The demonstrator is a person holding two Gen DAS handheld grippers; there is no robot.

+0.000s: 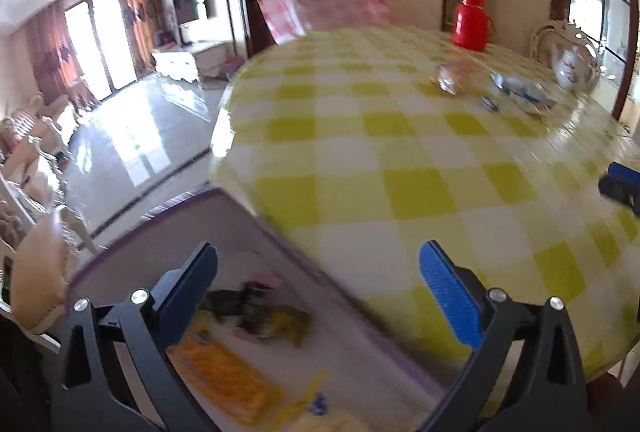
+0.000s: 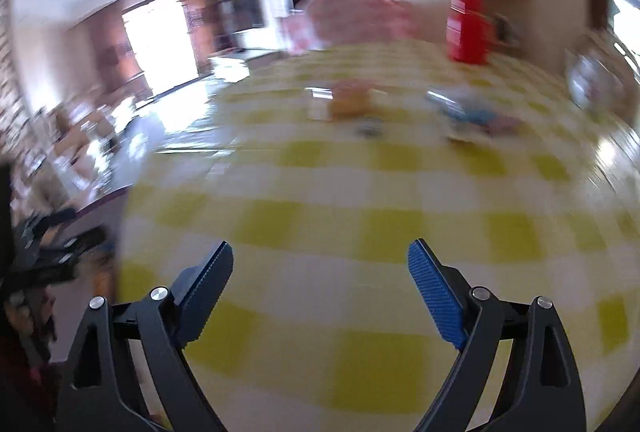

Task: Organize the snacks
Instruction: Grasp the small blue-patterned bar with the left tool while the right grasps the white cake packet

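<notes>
My left gripper (image 1: 318, 286) is open and empty, hovering over a white box with a purple rim (image 1: 256, 228) at the table's near left edge. Inside it lie an orange packet (image 1: 226, 372), a dark and yellow packet (image 1: 260, 316) and another yellow one (image 1: 308, 398). My right gripper (image 2: 320, 288) is open and empty above the yellow checked tablecloth (image 2: 360, 192); its tip also shows at the left wrist view's right edge (image 1: 622, 188). More snack packets lie far across the table: a clear one (image 1: 448, 78), a blue and white one (image 1: 524, 94), an orange one (image 2: 352, 102) and a blue one (image 2: 476, 114).
A red thermos (image 1: 472, 20) stands at the table's far side, with a white teapot (image 1: 572, 66) in a wire holder to its right. A pink-covered chair (image 1: 320, 4) stands behind the table. The glossy floor (image 1: 132, 136) and a living room lie to the left.
</notes>
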